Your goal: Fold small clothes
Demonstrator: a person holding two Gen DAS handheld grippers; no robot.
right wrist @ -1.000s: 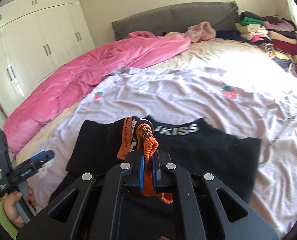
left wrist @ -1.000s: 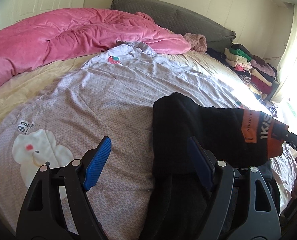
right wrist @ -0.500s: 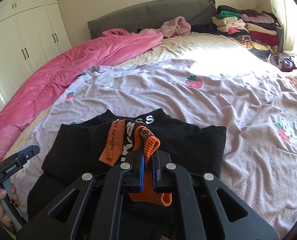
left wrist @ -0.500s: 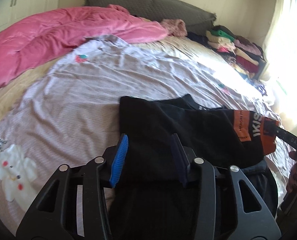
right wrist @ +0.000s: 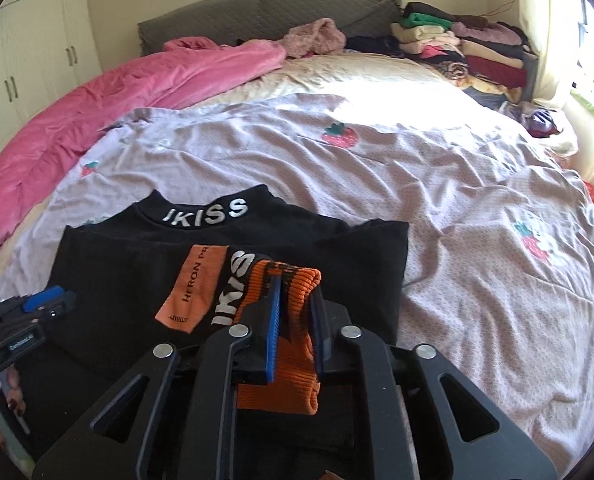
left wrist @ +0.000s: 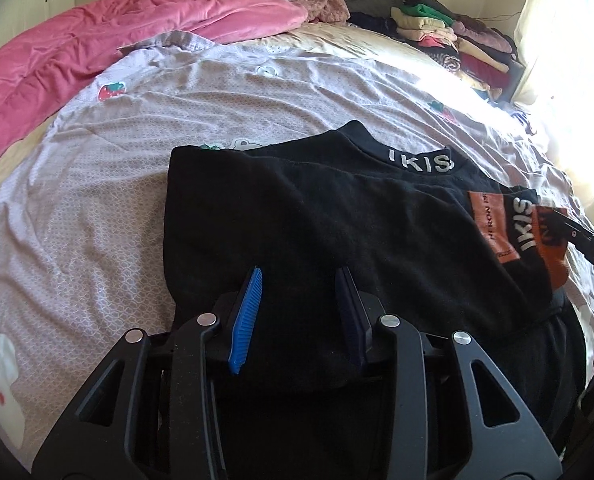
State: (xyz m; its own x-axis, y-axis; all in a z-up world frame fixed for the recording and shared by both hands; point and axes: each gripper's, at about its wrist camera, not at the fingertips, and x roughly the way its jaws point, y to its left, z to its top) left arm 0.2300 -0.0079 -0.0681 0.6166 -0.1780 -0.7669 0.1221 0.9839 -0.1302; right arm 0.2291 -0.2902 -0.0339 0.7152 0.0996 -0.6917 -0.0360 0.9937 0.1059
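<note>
Clothing being folded amounts to one black top (left wrist: 337, 216), lying on the lilac bedsheet (left wrist: 97, 208) near the foot of the bed, its collar lettered "IKISS" toward the headboard. One orange cuff (right wrist: 293, 320) and one orange label (right wrist: 193, 288) show on its folded-over sleeve. One pink duvet (left wrist: 97, 40) is heaped along the far left side, one stack of folded clothes (right wrist: 457, 48) sits at the far right corner, and three strawberry prints are visible on the sheet in the right wrist view.

Two grippers are at work. The left gripper (left wrist: 297, 312) tilts steeply down over the top's near left part, jaws closing with black fabric between them; whether the pads already press it I cannot tell. The right gripper (right wrist: 295, 332) also slants down, jaws opening, with the orange cuff between its pads and draped over them. A hand (right wrist: 1, 396) holds the left gripper's handle.
</note>
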